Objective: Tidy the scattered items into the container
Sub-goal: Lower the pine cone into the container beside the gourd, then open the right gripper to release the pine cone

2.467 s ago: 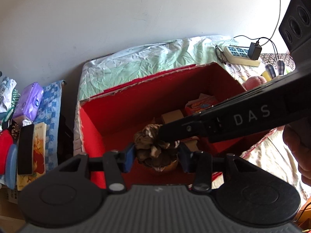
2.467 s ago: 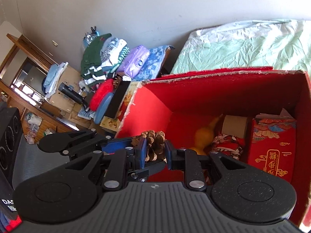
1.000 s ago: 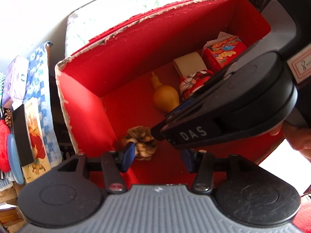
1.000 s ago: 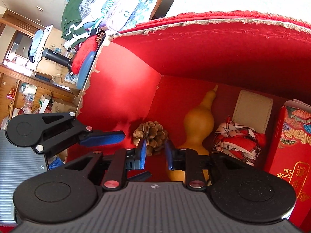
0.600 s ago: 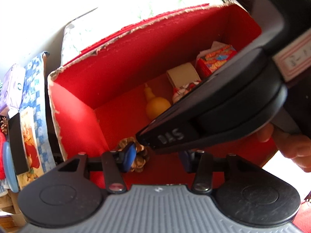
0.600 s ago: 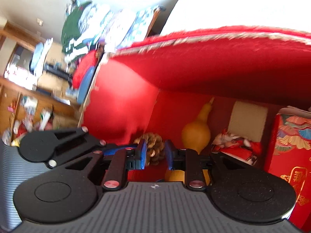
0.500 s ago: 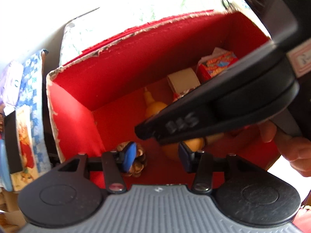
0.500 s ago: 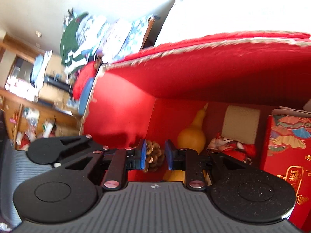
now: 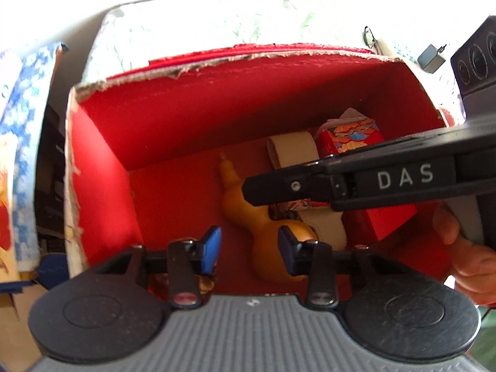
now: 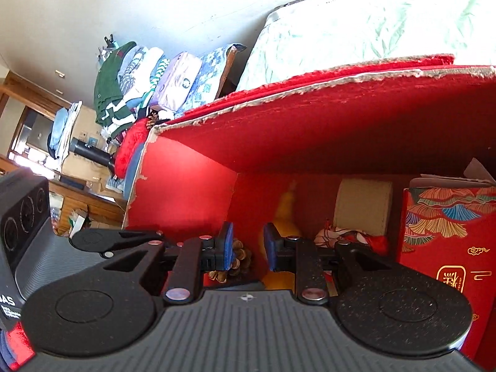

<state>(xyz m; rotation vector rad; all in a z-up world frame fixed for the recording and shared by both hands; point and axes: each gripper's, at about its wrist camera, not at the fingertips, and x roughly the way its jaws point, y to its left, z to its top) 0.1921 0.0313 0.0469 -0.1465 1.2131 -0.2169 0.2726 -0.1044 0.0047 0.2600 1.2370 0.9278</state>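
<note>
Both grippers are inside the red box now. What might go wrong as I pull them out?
The right gripper crosses just above the left gripper, so lifting the left one may knock them together. The brown pine cone lies right beside the right gripper's blue pads and may get dragged. The yellow gourd could roll.

Sunlit, cluttered bedroom

A pale wall [image 10: 186, 9] rises behind a bed's crumpled green-white sheet [image 10: 356, 31]; folded clothes [image 10: 124, 83] are stacked beside wooden furniture [image 10: 90, 204].
</note>
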